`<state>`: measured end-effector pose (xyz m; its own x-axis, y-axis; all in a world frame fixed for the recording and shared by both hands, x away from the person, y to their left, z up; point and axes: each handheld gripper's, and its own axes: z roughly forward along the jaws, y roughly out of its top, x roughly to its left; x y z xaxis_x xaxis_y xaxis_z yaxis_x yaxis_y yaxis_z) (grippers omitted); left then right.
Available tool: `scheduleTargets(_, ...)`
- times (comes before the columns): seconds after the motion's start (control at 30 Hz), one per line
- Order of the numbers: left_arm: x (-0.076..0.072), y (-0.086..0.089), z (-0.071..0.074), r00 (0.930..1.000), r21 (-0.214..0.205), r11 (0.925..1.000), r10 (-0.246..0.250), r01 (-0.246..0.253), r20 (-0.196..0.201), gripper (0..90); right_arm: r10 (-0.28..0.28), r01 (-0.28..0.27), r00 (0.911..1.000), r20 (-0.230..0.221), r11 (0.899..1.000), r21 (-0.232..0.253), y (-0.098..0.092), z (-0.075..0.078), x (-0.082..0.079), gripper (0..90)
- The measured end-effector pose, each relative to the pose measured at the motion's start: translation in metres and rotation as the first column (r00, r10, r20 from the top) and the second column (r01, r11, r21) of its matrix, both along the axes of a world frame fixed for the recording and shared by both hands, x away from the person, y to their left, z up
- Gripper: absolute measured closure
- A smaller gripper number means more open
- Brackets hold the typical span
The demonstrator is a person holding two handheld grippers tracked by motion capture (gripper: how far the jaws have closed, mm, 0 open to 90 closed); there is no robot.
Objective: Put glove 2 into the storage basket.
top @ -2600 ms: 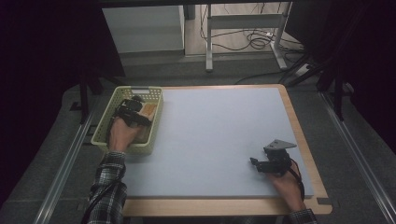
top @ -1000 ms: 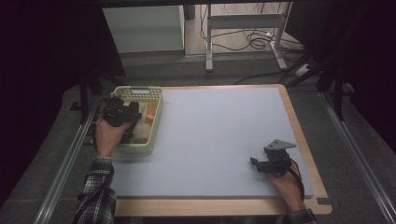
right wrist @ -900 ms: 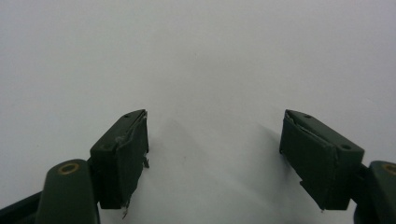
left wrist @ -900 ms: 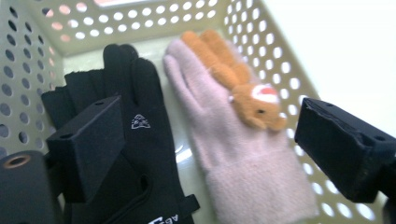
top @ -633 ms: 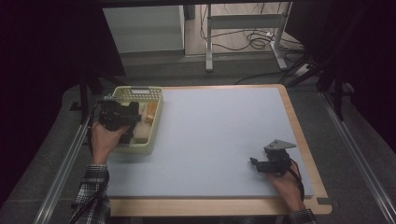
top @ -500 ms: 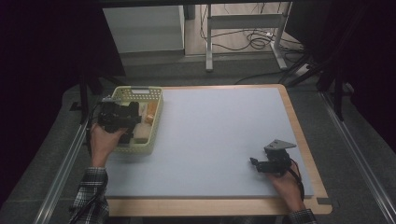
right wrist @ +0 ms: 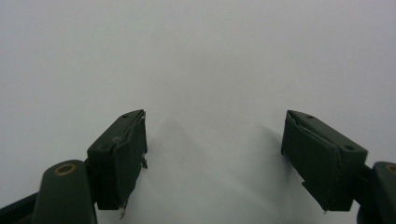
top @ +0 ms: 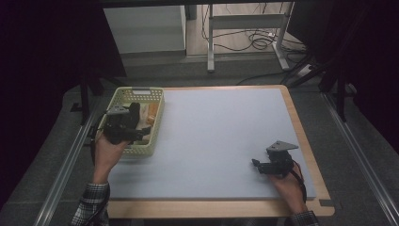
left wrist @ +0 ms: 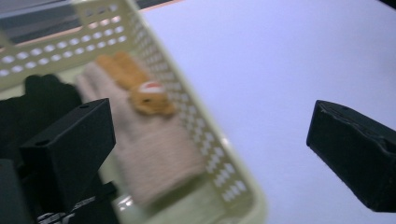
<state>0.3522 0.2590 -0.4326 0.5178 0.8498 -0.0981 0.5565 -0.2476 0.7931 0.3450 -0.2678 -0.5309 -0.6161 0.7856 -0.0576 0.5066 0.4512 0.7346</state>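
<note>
High view: nearest the person, at the table's (top: 301,136) front right corner, the right gripper (top: 258,165) rests on the grey surface with its jaws wide apart and nothing between them; the right gripper view confirms bare tabletop between the two pads. Farther in, at the left edge, the left gripper (top: 141,133) hangs over the front right part of the pale green basket (top: 141,92). Its jaws have just been opening and now stand wide, with nothing gripped. In the left gripper view the pink knitted glove (left wrist: 149,154) lies inside the basket against its right wall, an orange soft toy (left wrist: 140,91) resting on its far end, and a black glove (left wrist: 42,95) beside it toward the basket's left. To pick the pink glove cleanly, I judge the jaws should drop straight down clear of the basket's wall, straddle the glove's near end away from the toy, and close only once both pads sit low around the knit.
</note>
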Motion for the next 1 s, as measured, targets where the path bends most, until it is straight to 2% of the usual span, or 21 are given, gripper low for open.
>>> scheduleTargets(0.2,-0.017,-0.024,0.002,0.9971,0.009,0.9980,-0.064,0.063,0.042,1.4,0.002,-0.002,1.0000,0.001,1.000,-0.002,0.000,0.000,0.000,21.9)
scheduleTargets(0.37,-0.032,-0.043,-0.005,0.9908,0.001,0.9928,-0.120,0.120,0.063,1.3,0.001,-0.001,1.0000,0.001,1.000,-0.001,0.000,0.000,0.000,21.9)
scheduleTargets(0.53,-0.047,-0.064,-0.024,0.9813,-0.014,0.9843,-0.175,0.176,0.081,1.3,0.000,0.000,1.0000,0.002,1.000,-0.001,0.000,0.000,0.000,21.8)
scheduleTargets(0.67,-0.055,-0.077,-0.039,0.9744,-0.004,0.9781,-0.207,0.208,0.087,1.3,0.000,0.000,1.0000,0.002,1.000,-0.002,0.000,0.000,0.000,21.6)
scheduleTargets(0.87,-0.066,-0.096,-0.066,0.9665,0.033,0.9689,-0.247,0.245,0.070,1.1,-0.002,0.002,1.0000,0.004,1.000,-0.003,0.000,0.000,0.000,21.4)
scheduleTargets(1.0,-0.070,-0.104,-0.084,0.9653,0.103,0.9619,-0.258,0.253,0.037,0.6,-0.001,0.001,1.0000,0.003,1.000,-0.003,0.000,0.000,0.000,21.4)
